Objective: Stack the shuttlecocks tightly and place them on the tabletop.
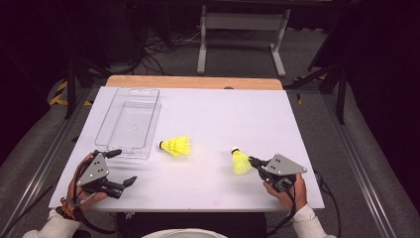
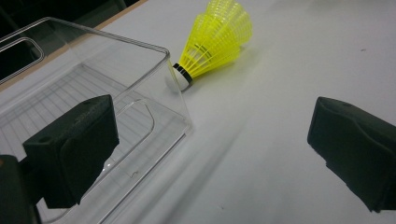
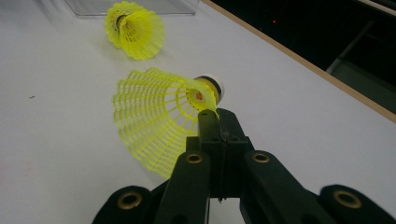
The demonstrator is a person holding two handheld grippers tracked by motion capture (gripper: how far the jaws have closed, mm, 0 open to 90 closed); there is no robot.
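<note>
Right gripper view: right tongs [image 3: 211, 116] pinch shuttlecock [image 3: 154, 116] skirt.

A lab: dark floor with loose cables [image 1: 163, 47] and metal frames [image 1: 242, 22] around the table [image 1: 208, 124]

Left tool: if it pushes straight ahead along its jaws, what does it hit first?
Probably the near corner of the clear tray, which sits just ahead of the open left tool on one jaw's side. Beyond it lies the yellow shuttlecock. Down the centre it is bare table; depth is hard to judge.
</note>
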